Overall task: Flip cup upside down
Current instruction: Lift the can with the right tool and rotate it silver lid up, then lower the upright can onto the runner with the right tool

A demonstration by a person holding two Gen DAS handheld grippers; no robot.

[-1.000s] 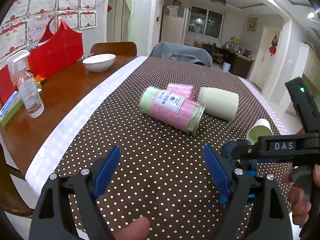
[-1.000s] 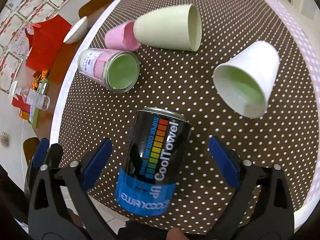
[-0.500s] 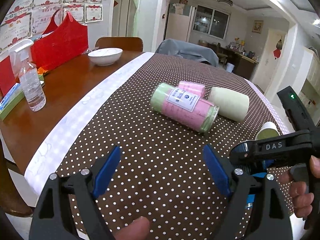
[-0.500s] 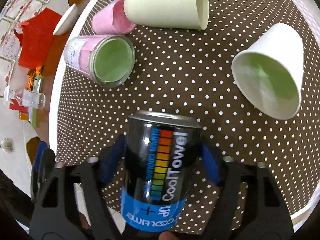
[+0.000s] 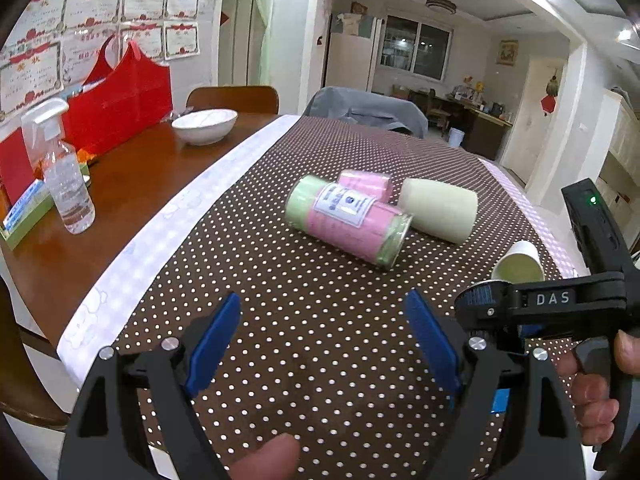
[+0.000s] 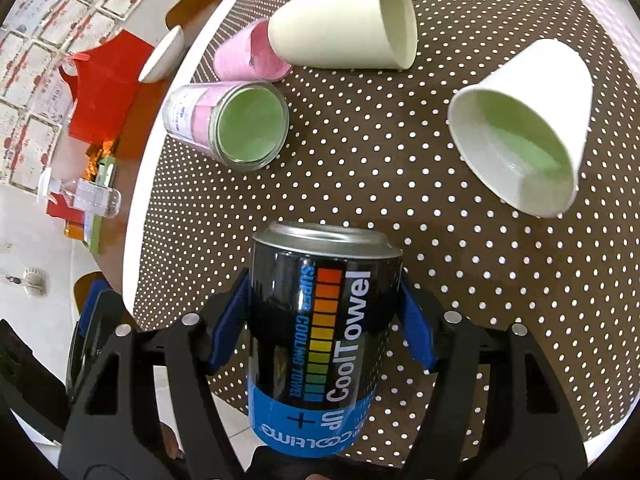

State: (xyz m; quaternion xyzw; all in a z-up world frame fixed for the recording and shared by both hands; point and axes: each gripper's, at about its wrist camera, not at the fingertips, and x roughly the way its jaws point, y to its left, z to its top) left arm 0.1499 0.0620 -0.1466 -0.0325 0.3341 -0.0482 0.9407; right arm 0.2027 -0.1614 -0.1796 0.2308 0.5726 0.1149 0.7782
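A black and blue "CoolTowel" can-shaped cup (image 6: 324,340) lies between the blue pads of my right gripper (image 6: 324,320), which is shut on it and holds it over the near edge of the dotted cloth. In the left wrist view the right gripper (image 5: 540,304) stands at the right and hides most of the can. My left gripper (image 5: 324,344) is open and empty above the cloth. A pink and green glass jar (image 6: 236,128) (image 5: 348,220), a cream cup (image 6: 344,28) (image 5: 440,208), a pink cup (image 6: 248,56) (image 5: 366,182) and a white paper cup (image 6: 524,124) (image 5: 518,266) lie on their sides.
The brown dotted tablecloth (image 5: 300,288) covers the right part of a wooden table (image 5: 120,196). On the wood stand a spray bottle (image 5: 64,172), a white bowl (image 5: 204,124) and a red bag (image 5: 120,108). Chairs stand at the far side.
My right gripper has closed on the CoolTowel can and tipped it more upright. The left gripper has stayed open and shifted only slightly.
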